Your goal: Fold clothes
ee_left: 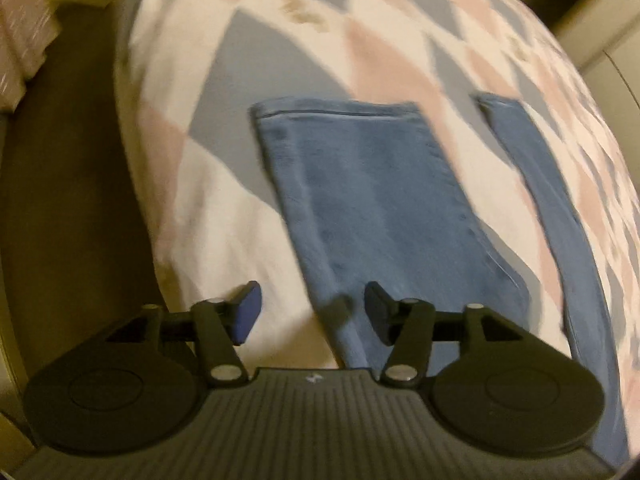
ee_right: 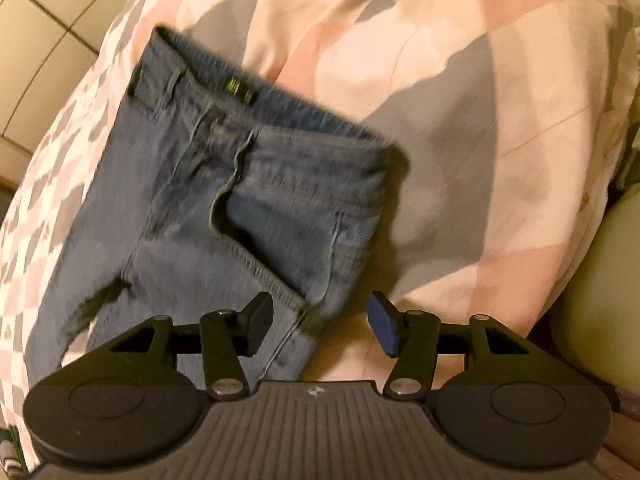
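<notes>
Denim jeans flat on checked quilt; L tongs, R tongs both apart, empty.

Blue jeans lie flat; legs apart; waistband rumpled on bedspread.

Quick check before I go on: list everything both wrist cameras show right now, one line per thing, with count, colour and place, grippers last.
jeans: one pair, blue denim, spread flat on the bed; waistband in the right wrist view, leg ends in the left wrist view.
bedcover: one, white with pink and grey diamonds, under the jeans.
floor: brown, beside the bed on the left of the left wrist view.
tiled wall: pale, top left of the right wrist view.
left gripper: one, black, blue pads, open, above a jeans leg.
right gripper: one, black, blue pads, open, above the jeans' hip edge.
</notes>
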The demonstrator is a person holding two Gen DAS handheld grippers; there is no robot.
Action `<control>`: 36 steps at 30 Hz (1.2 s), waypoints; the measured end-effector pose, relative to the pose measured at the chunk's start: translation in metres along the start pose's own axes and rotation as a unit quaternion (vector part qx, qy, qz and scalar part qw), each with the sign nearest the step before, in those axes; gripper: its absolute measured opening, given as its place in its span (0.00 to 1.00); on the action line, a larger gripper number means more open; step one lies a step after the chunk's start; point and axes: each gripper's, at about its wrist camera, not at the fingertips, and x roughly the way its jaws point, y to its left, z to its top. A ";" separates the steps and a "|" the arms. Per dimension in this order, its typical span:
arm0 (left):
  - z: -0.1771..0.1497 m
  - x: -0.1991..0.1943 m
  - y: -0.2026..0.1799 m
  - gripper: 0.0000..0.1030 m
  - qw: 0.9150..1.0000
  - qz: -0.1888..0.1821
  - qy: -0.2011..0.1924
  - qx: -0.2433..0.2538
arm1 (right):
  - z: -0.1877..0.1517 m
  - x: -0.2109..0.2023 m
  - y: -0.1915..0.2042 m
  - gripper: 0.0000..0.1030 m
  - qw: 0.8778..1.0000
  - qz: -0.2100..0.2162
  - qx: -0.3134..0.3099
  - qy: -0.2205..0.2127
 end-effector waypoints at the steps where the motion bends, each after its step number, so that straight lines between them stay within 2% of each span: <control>1: 0.003 0.007 0.000 0.39 1.000 0.007 -0.001 -0.002 | -0.001 0.003 0.004 0.54 1.000 -0.003 -0.005 0.007; 2: 0.005 0.012 -0.002 0.34 1.000 0.013 -0.005 0.005 | -0.002 0.006 0.007 0.54 1.000 -0.006 -0.010 0.012; 3: 0.008 0.014 -0.007 0.16 1.000 0.015 -0.015 0.023 | -0.003 0.007 0.011 0.54 1.000 -0.008 -0.015 0.016; 4: 0.009 0.014 -0.013 0.08 0.998 0.021 -0.027 0.047 | -0.003 0.008 0.014 0.54 1.000 -0.008 -0.020 0.019; 6: 0.009 0.006 -0.022 0.00 0.991 0.048 -0.068 0.108 | -0.004 0.009 0.022 0.54 0.999 -0.007 -0.029 0.022; 8: 0.010 0.002 -0.026 0.00 0.978 0.090 -0.103 0.159 | -0.005 0.011 0.028 0.56 0.999 -0.008 -0.034 0.024; 10: 0.019 0.016 -0.016 0.00 0.967 0.174 -0.082 0.169 | -0.008 0.013 0.031 0.56 0.999 -0.005 -0.032 0.028; 11: 0.024 0.019 -0.010 0.00 0.968 0.182 -0.063 0.159 | -0.009 0.013 0.032 0.56 0.999 -0.003 -0.030 0.029; 13: 0.027 0.010 -0.007 0.03 0.976 0.157 -0.043 0.147 | -0.014 0.008 0.034 0.57 0.999 0.003 -0.026 0.030; 14: 0.023 -0.003 -0.014 0.06 0.976 0.134 -0.047 0.162 | -0.016 0.005 0.036 0.60 0.999 0.008 -0.026 0.031; 15: 0.017 -0.015 -0.025 0.15 0.975 0.114 -0.046 0.186 | -0.018 0.002 0.038 0.62 0.999 0.012 -0.027 0.031; 16: 0.009 -0.026 -0.036 0.31 0.972 0.096 -0.038 0.210 | -0.021 -0.001 0.041 0.65 0.999 0.019 -0.029 0.032; 17: -0.001 -0.036 -0.048 0.34 0.968 0.079 -0.029 0.236 | -0.023 -0.004 0.045 0.67 0.998 0.027 -0.035 0.034; 19: -0.028 -0.054 -0.075 0.37 0.955 0.048 -0.008 0.294 | -0.031 -0.011 0.054 0.74 0.997 0.043 -0.051 0.039; 21: -0.055 -0.072 -0.102 0.40 0.937 0.021 0.012 0.349 | -0.039 -0.017 0.065 0.78 0.995 0.054 -0.073 0.044; 26: -0.125 -0.123 -0.158 0.48 0.880 -0.017 0.021 0.474 | -0.058 -0.039 0.091 0.83 0.986 0.068 -0.147 0.046; 28: -0.148 -0.143 -0.170 0.58 0.862 -0.029 0.007 0.507 | -0.065 -0.050 0.097 0.85 0.982 0.068 -0.172 0.039; 30: -0.164 -0.164 -0.176 0.64 0.849 -0.037 -0.006 0.527 | -0.070 -0.061 0.101 0.86 0.979 0.068 -0.191 0.035; 32: -0.174 -0.183 -0.178 0.64 0.840 -0.047 -0.010 0.540 | -0.074 -0.070 0.103 0.87 0.976 0.065 -0.204 0.033; 36: -0.188 -0.211 -0.181 0.64 0.832 -0.051 -0.022 0.552 | -0.082 -0.086 0.106 0.88 0.973 0.066 -0.217 0.031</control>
